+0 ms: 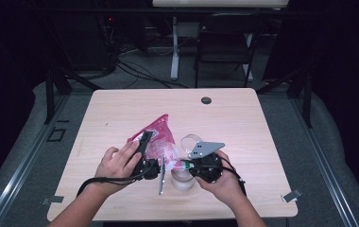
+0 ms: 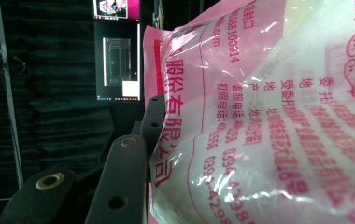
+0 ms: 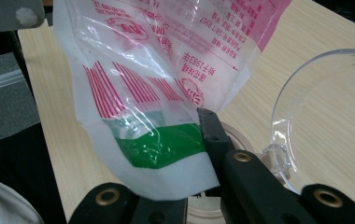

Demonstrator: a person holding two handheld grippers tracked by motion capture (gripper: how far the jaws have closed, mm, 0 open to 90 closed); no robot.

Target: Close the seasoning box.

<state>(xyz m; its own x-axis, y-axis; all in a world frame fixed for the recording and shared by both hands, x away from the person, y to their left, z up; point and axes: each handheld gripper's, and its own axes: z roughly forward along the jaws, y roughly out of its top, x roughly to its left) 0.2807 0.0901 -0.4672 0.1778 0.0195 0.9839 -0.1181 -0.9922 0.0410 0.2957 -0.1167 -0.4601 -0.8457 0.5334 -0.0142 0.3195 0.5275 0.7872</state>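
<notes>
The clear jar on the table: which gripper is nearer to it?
Right. The right gripper hangs just above the clear jar, pinching the pink bag; the left gripper holds the bag farther left.

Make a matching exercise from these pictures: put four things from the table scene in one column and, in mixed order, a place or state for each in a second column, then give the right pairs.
Things:
1. pink bag
2. clear container
3. black disc
4. folding chair

Places or states:
A. on the floor beyond the table
B. held between the left gripper and the right gripper
C. lying alone near the table's far edge
D. standing on the table under the bag's lower end, with its clear lid up

Pairs: 1-B, 2-D, 3-C, 4-A
</notes>
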